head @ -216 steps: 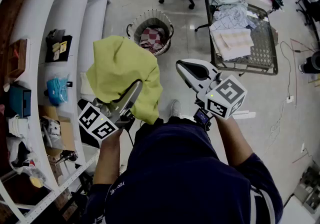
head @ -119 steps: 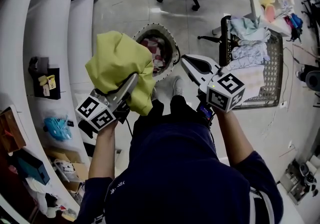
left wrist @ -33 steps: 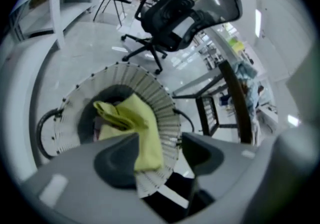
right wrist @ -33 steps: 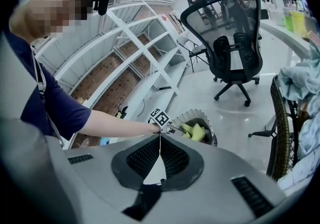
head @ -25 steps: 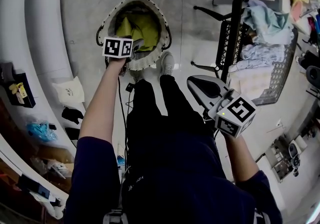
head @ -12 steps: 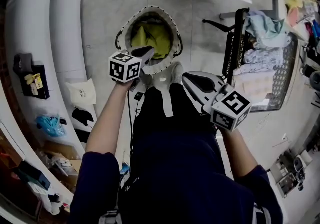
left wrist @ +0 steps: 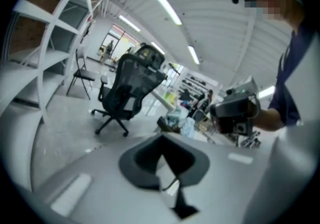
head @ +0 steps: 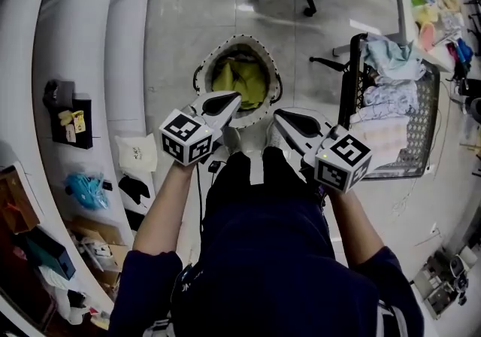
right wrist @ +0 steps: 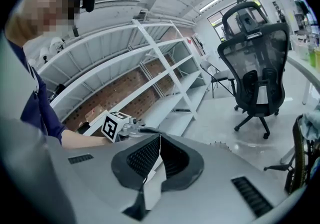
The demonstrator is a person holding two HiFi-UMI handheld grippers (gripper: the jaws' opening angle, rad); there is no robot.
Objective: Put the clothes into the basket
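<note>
The yellow-green cloth garment [head: 242,78] is now delivered into the round woven basket [head: 239,39]. The lifted left gripper [head: 231,98] has just been closed empty (right gripper [head: 281,114] likewise shut, empty).

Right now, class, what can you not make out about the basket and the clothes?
1. Head view: anything under the yellow-green garment in the basket, covered by it.
2. Head view: the basket's near rim, behind the left tool.
3. Head view: how many piled clothes are on the rack; overlapping, too small.
4. Left and right gripper views: neither shows inside the basket.
</note>
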